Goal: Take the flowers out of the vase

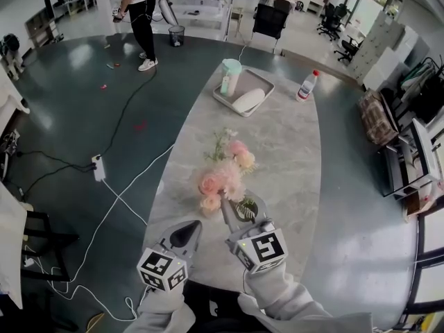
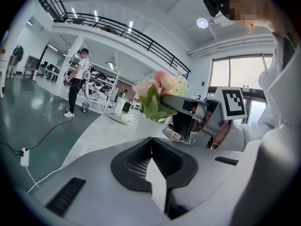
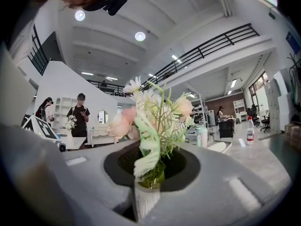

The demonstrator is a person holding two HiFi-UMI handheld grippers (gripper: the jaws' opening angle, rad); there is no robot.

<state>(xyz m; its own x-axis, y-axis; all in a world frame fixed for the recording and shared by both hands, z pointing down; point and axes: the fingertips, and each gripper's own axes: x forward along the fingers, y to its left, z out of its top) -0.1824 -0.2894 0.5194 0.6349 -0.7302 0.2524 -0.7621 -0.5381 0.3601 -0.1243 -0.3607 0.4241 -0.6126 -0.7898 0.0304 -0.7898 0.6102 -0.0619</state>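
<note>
A bunch of pink and cream flowers point(image 1: 225, 172) with green leaves stands near the front of the marble table point(image 1: 291, 151). In the right gripper view the flowers point(image 3: 157, 112) rise out of a white ribbed vase point(image 3: 145, 200). That vase sits between the jaws of my right gripper point(image 3: 148, 192), which is shut on it. In the head view the right gripper point(image 1: 233, 211) reaches level to the base of the bunch. My left gripper point(image 1: 187, 234) rests just to the left and nearer me, with nothing in it. Its jaws meet at the tip point(image 2: 153, 142). The vase's lower part is hidden.
A tray point(image 1: 225, 99) at the table's far end carries a teal-capped container point(image 1: 231, 75) and a white oval object point(image 1: 248, 100). A red-capped bottle point(image 1: 306, 86) stands beside it. A power strip point(image 1: 98, 166) and cables lie on the floor to the left. A person point(image 1: 142, 19) stands beyond.
</note>
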